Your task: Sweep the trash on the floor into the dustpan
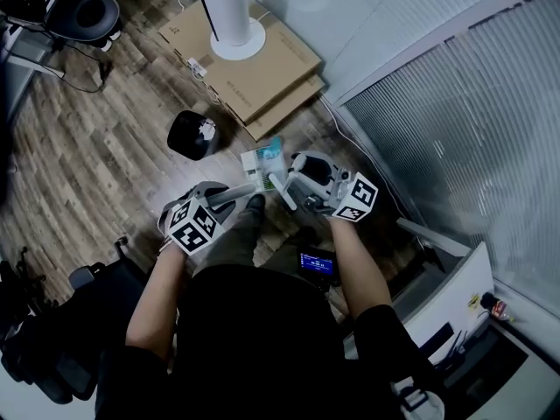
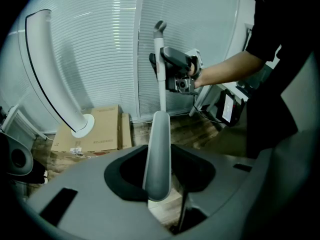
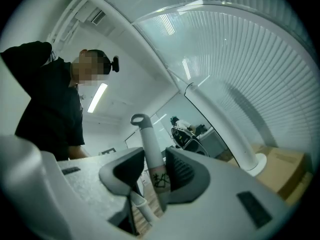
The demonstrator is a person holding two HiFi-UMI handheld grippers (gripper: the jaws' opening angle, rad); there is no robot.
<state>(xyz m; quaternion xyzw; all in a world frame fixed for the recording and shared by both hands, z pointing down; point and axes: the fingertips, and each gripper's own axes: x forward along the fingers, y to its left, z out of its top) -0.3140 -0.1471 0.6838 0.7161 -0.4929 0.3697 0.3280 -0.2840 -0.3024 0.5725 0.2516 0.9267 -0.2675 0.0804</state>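
Wood-plank floor (image 1: pixel 105 164), blinds behind. Left tongs (image 2: pixel 159 179) clamped on a grey tapered handle (image 2: pixel 160 134). Right tongs (image 3: pixel 154 176) clamped on a white loop-topped pole (image 3: pixel 145 134). Green-and-white trash (image 1: pixel 262 160) lies on the floor just beyond both tongs, near flat brown cardboard boxes (image 1: pixel 254 59).

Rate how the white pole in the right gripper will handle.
The pole runs thin and straight, so it is probably stiff and light. Its smooth round surface may twist in the right gripper. Gripped just below the looped end, its long lower part could swing.
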